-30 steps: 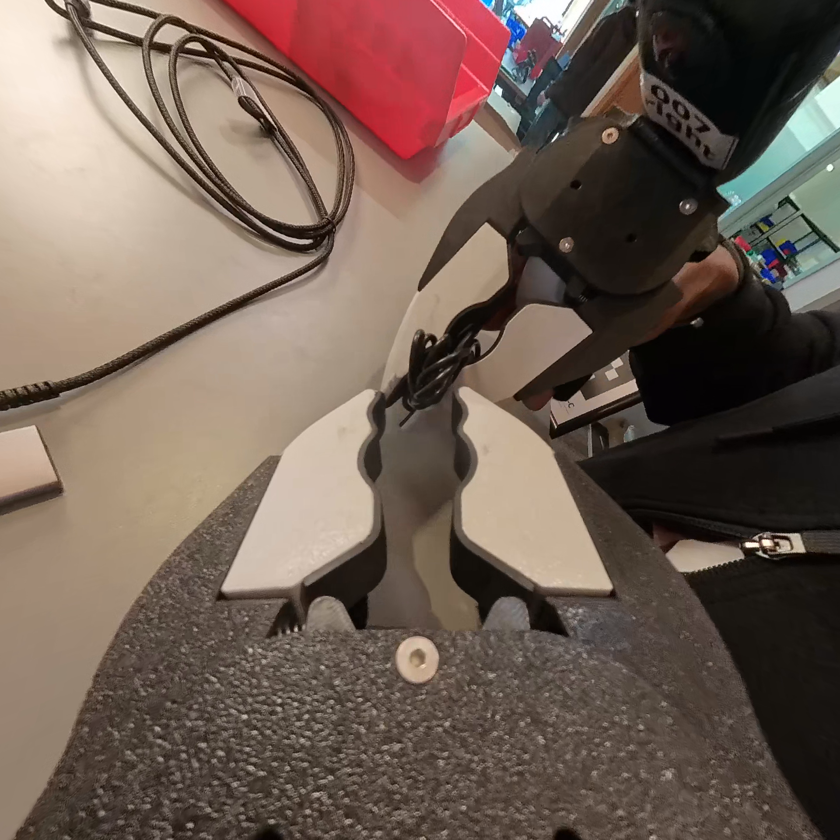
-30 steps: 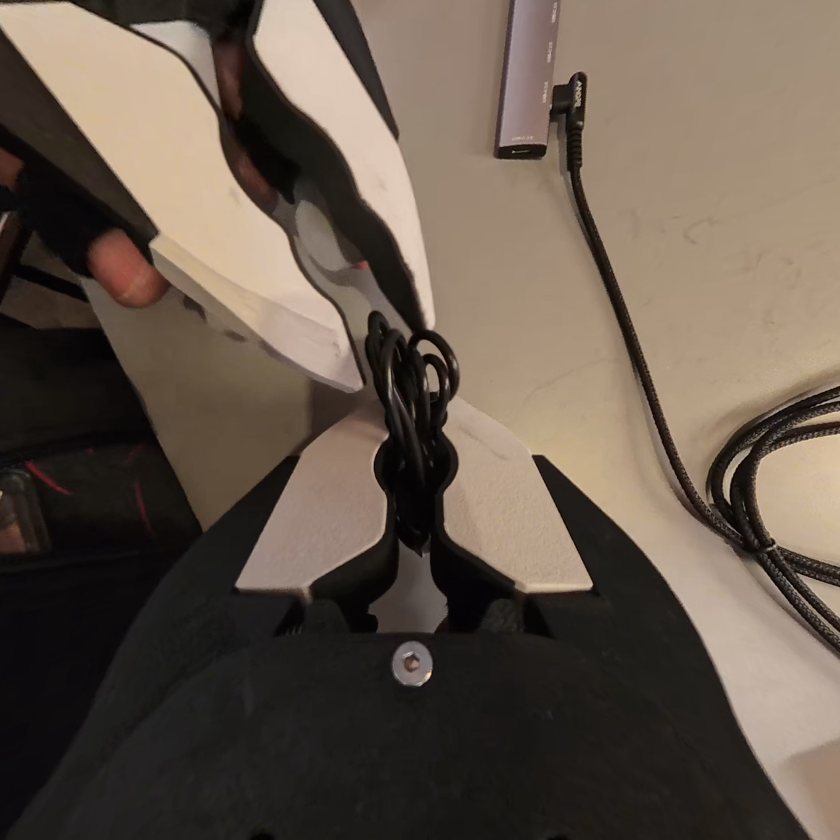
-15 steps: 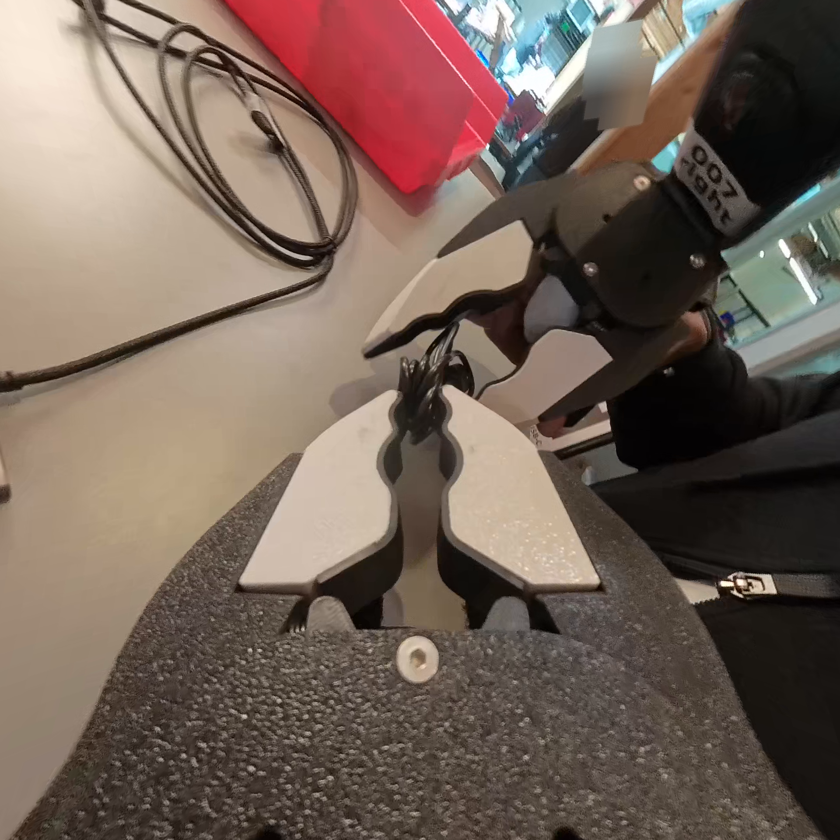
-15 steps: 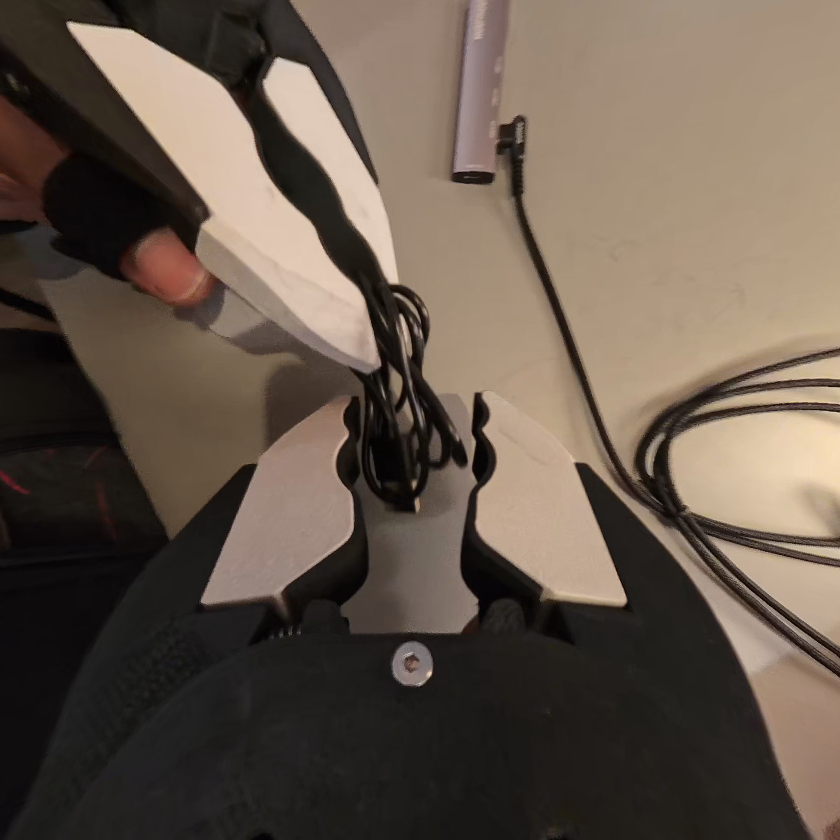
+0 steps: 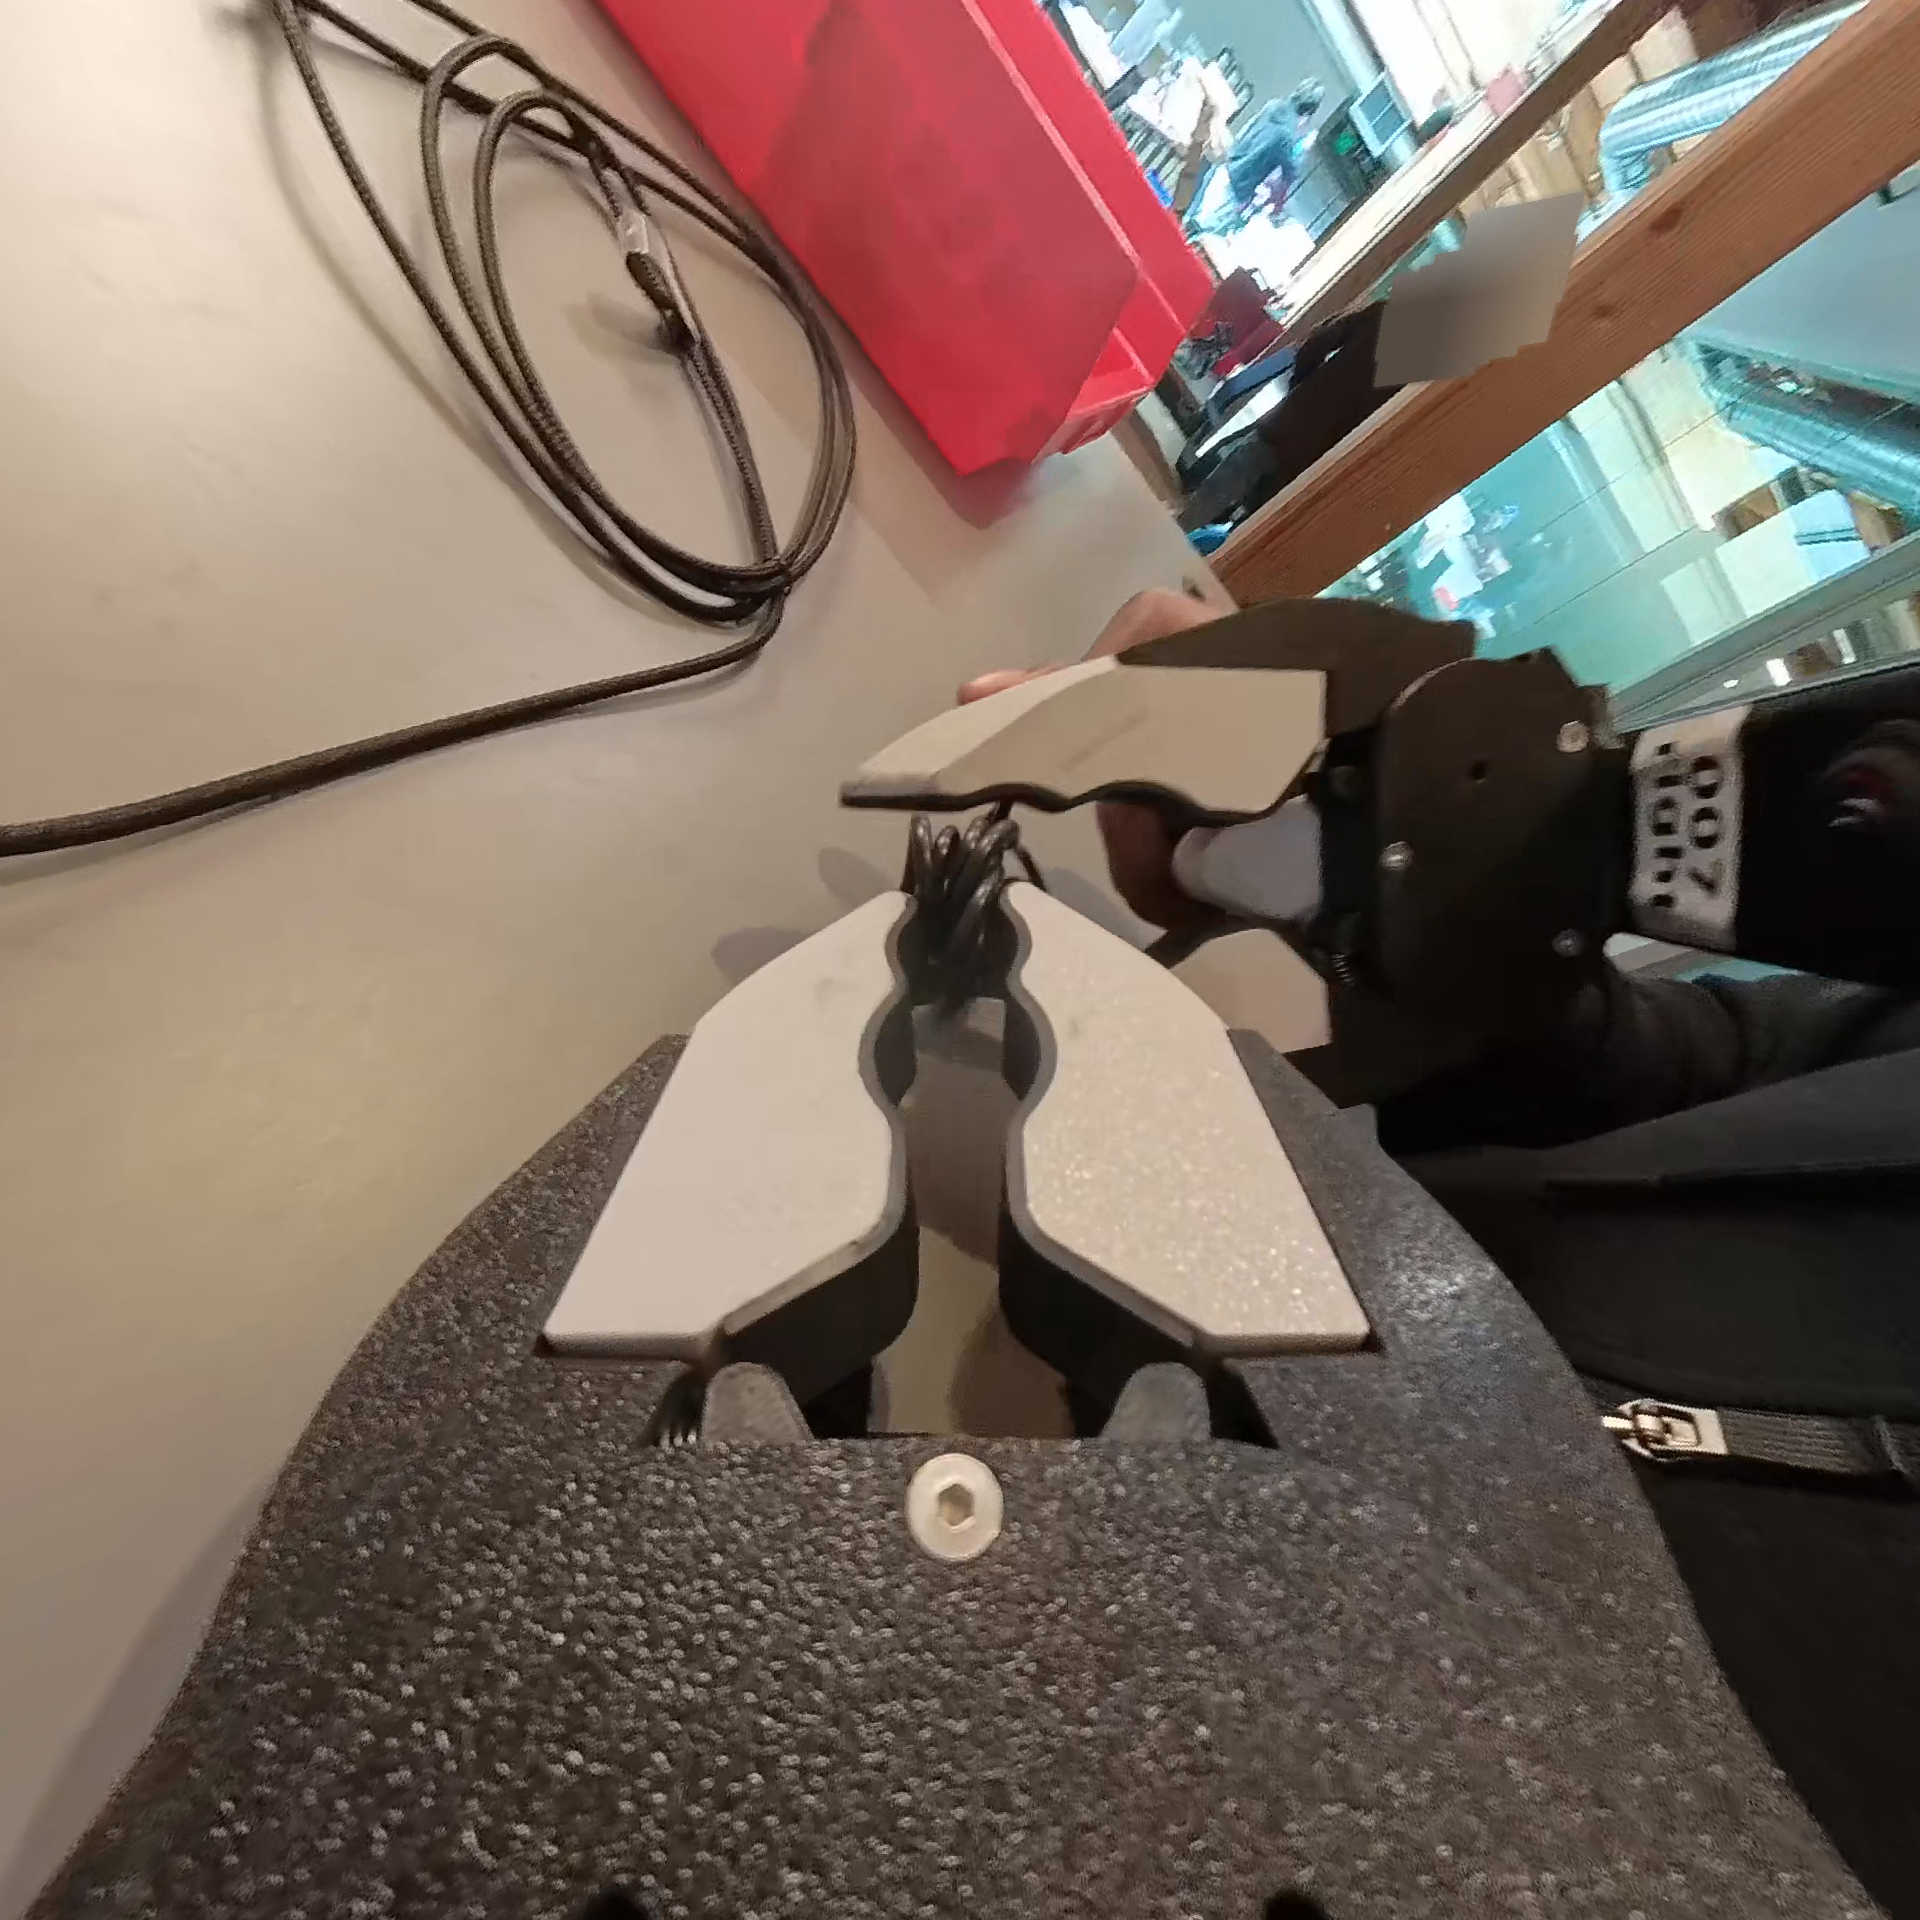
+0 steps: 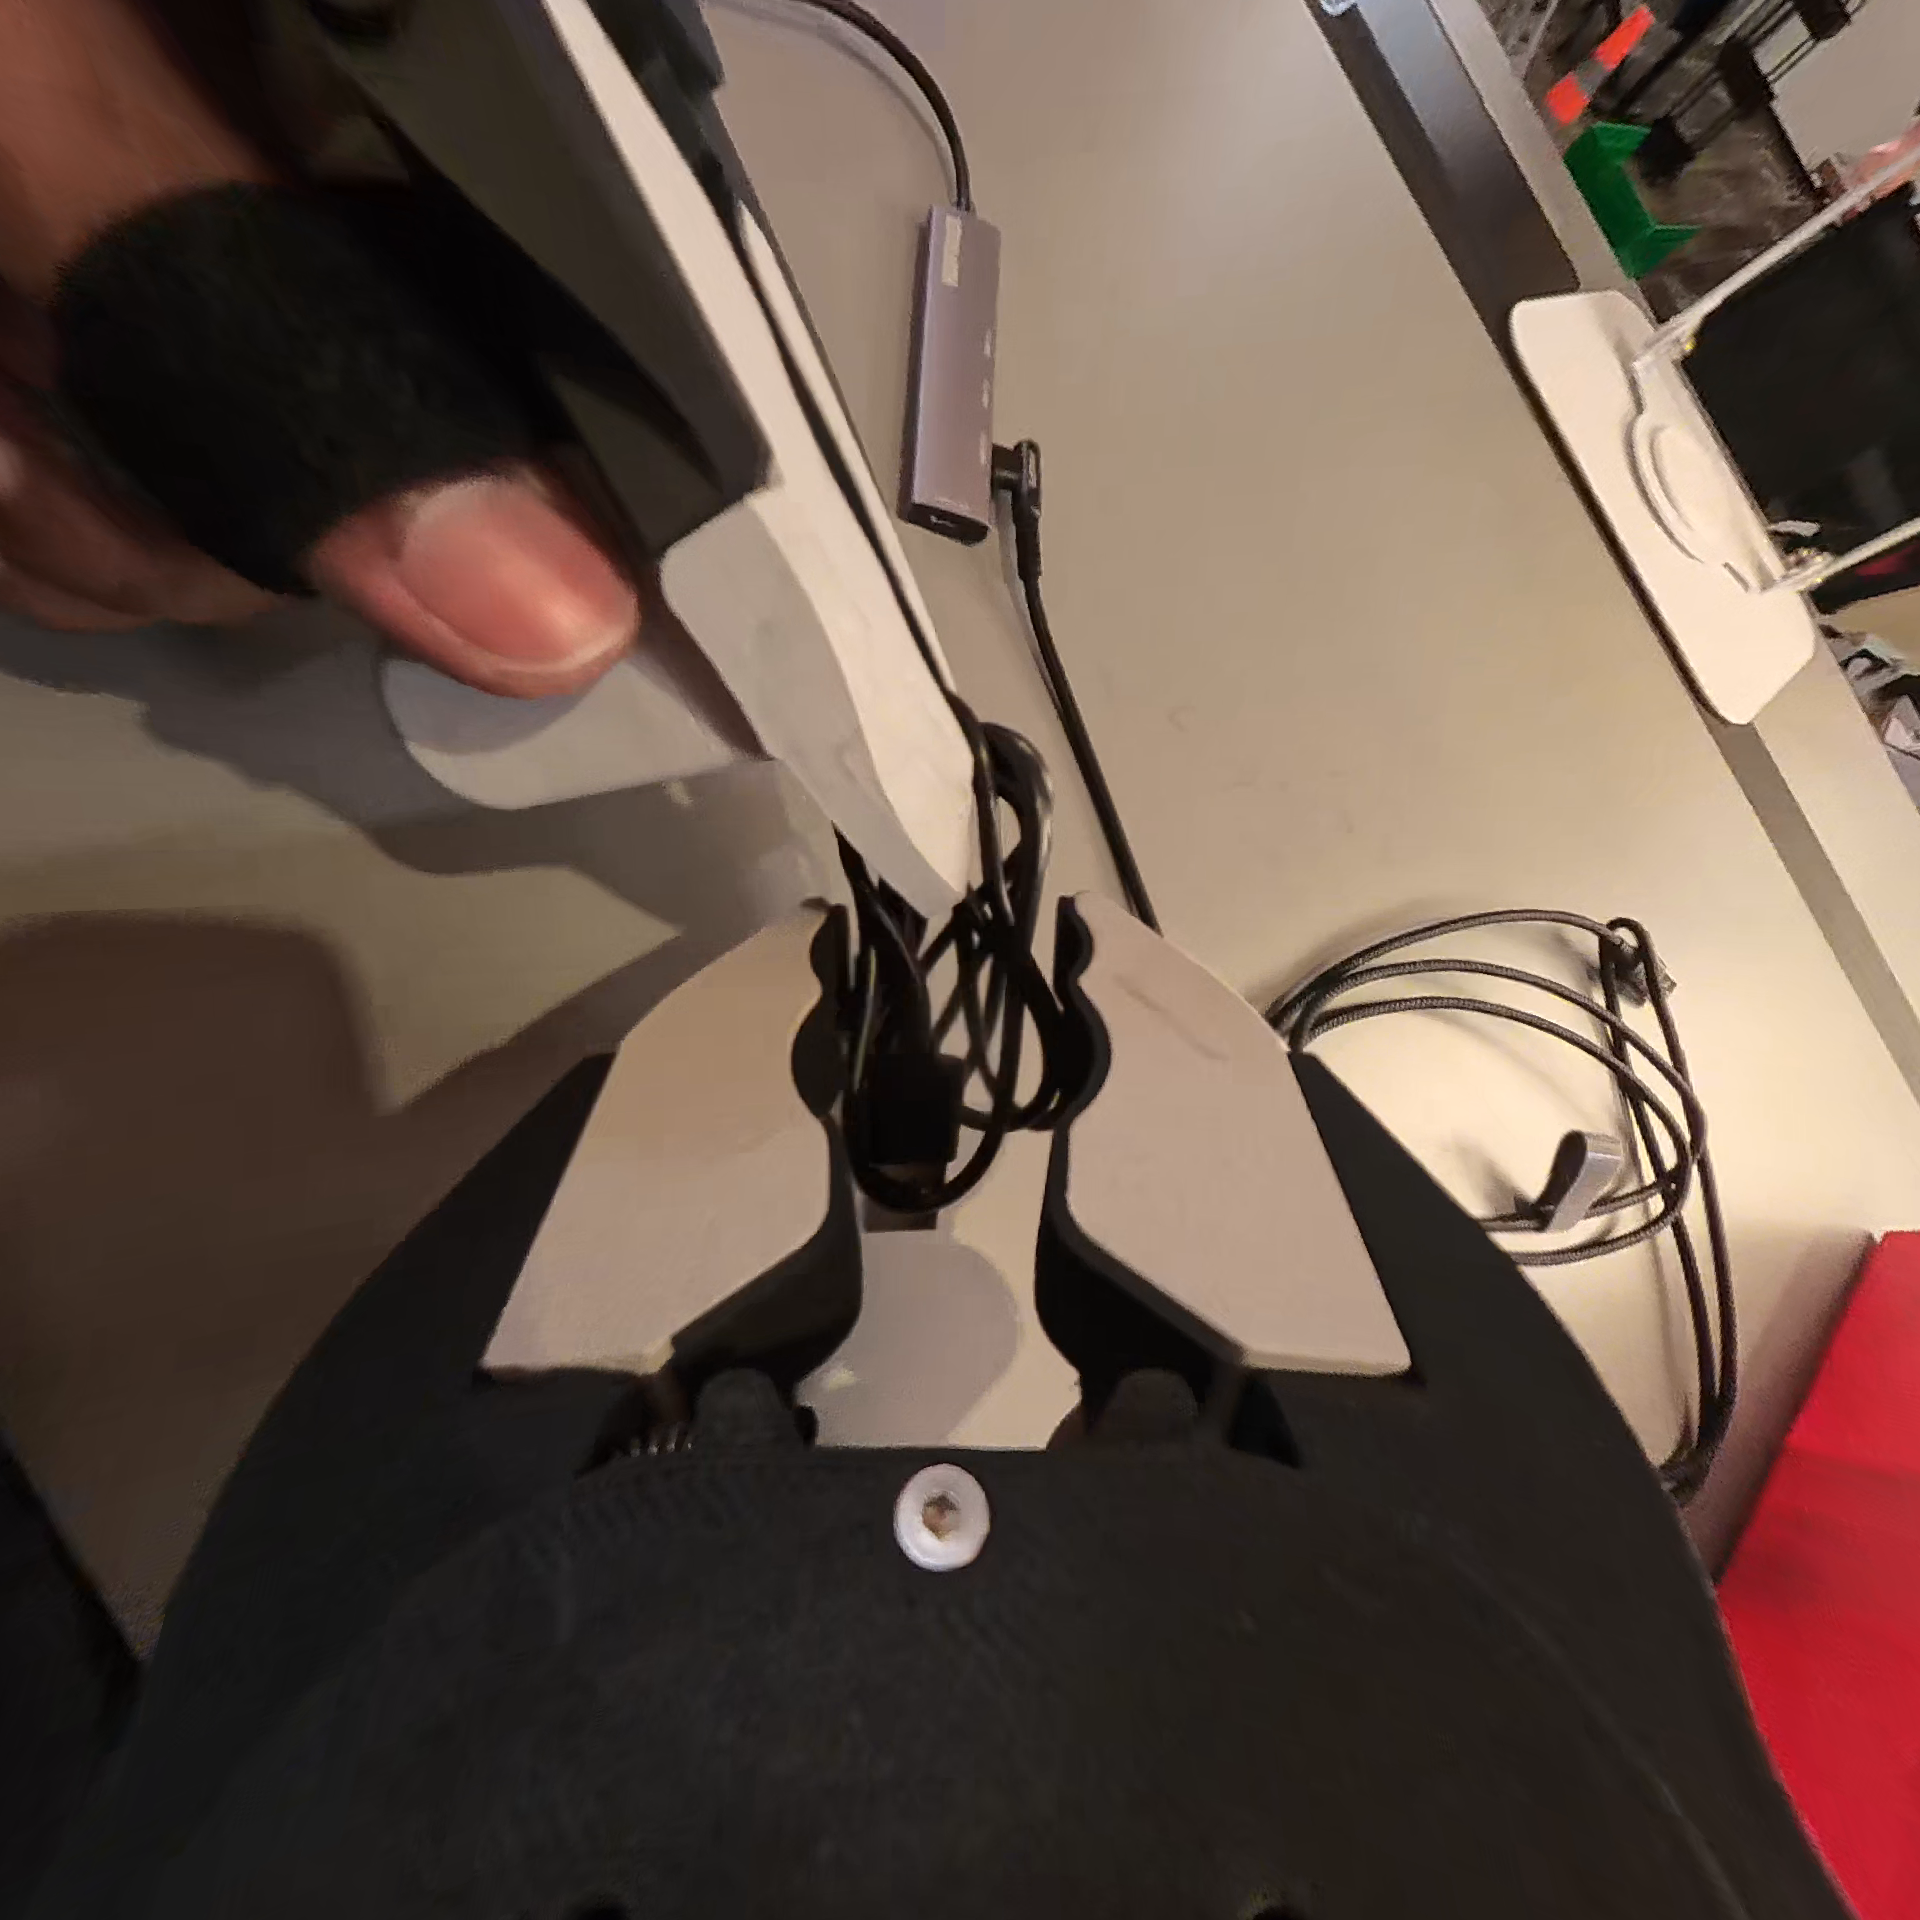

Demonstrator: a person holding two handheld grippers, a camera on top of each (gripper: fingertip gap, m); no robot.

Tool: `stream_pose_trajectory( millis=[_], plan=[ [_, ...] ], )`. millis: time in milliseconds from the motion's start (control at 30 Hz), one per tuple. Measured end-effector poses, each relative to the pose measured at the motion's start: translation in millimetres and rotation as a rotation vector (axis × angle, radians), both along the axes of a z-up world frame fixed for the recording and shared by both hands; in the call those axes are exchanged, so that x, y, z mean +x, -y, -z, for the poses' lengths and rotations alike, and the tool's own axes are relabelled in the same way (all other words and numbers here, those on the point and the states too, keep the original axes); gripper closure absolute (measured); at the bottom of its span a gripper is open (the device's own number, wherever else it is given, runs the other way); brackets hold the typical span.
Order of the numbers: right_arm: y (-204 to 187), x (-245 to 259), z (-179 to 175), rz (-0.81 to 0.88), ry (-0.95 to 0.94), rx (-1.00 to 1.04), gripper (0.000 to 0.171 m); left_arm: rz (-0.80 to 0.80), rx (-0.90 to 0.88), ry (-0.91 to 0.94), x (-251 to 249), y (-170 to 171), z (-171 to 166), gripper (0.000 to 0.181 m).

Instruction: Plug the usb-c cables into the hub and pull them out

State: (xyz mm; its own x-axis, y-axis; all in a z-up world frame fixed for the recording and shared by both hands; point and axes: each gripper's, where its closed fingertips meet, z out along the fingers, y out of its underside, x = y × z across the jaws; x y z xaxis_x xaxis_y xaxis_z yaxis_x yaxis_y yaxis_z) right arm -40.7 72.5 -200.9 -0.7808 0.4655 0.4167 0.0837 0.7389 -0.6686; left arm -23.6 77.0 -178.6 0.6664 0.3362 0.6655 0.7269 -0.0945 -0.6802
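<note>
A bundle of thin black cable [image 5: 951,894] is pinched at the tips of my left gripper [image 5: 956,899], which is shut on it above the table. In the right wrist view the bundle [image 6: 987,1039] hangs between the fingers of my right gripper [image 6: 956,930], which is open around it, apart from it on the right side. The left gripper's fingers [image 6: 821,665] come in from the upper left. The grey hub [image 6: 951,384] lies beyond on the table, with a black angled plug [image 6: 1023,478] in its near side. The right gripper's finger [image 5: 1091,727] shows in the left wrist view.
A coil of braided cable [image 6: 1538,1081] lies right of the grippers; it also shows in the left wrist view [image 5: 644,416]. A red bin [image 5: 935,208] stands behind it. A white flat stand [image 6: 1642,499] is at the table's far right edge. A person's thumb [image 6: 488,613] is close. Left and right tips are no more than a few centimetres apart. From either gripper's tips it is about 15 cm to the black angled plug [image 6: 1023,478]. From either gripper's tips it is about 15 cm to the grey hub [image 6: 951,384].
My right gripper has opened and let go of the black cable bundle. My left gripper has shut on it. Both views have swung, and the hub now looks farther off.
</note>
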Motion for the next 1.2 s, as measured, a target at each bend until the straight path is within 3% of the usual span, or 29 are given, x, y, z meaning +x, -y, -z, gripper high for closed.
stream_pose_trajectory(
  millis=[33, 267, 467, 767, 867, 1033, 1100, 1200],
  plan=[
    [-1.3, -1.2, 1.8, 0.01, -0.001, 0.004, 0.138, 0.001, 0.021, -0.002, 0.8, -2.2, -2.9, 0.169],
    [-3.4, -0.3, -1.8, 0.007, 0.028, -0.074, 0.154, 0.01, 0.094, 0.022, 1.2, -6.8, -8.1, 0.169],
    [-10.3, 2.2, -5.4, -0.034, 0.059, -0.086, 0.155, 0.063, 0.161, 0.028, 5.3, -12.3, -15.5, 0.164],
    [-54.0, -4.3, -28.1, -0.029, 0.086, -0.113, 0.156, 0.004, 0.26, -0.028, -9.4, 6.8, -33.8, 0.16],
    [-93.8, -12.6, -56.7, -0.005, 0.081, -0.125, 0.156, -0.019, 0.254, -0.027, -11.6, 16.1, -29.5, 0.16],
    [-215.3, -53.4, -104.3, 0.158, 0.044, -0.019, 0.156, -0.059, 0.263, -0.003, -12.5, 29.5, -23.0, 0.16],
    [-265.1, -74.2, -109.0, 0.228, 0.061, 0.039, 0.156, -0.075, 0.261, -0.011, -14.3, 32.5, -23.0, 0.16],
    [-326.8, -105.2, -86.8, 0.303, 0.15, 0.164, 0.156, -0.078, 0.25, -0.007, -16.5, 31.5, -21.5, 0.16]
  ],
)
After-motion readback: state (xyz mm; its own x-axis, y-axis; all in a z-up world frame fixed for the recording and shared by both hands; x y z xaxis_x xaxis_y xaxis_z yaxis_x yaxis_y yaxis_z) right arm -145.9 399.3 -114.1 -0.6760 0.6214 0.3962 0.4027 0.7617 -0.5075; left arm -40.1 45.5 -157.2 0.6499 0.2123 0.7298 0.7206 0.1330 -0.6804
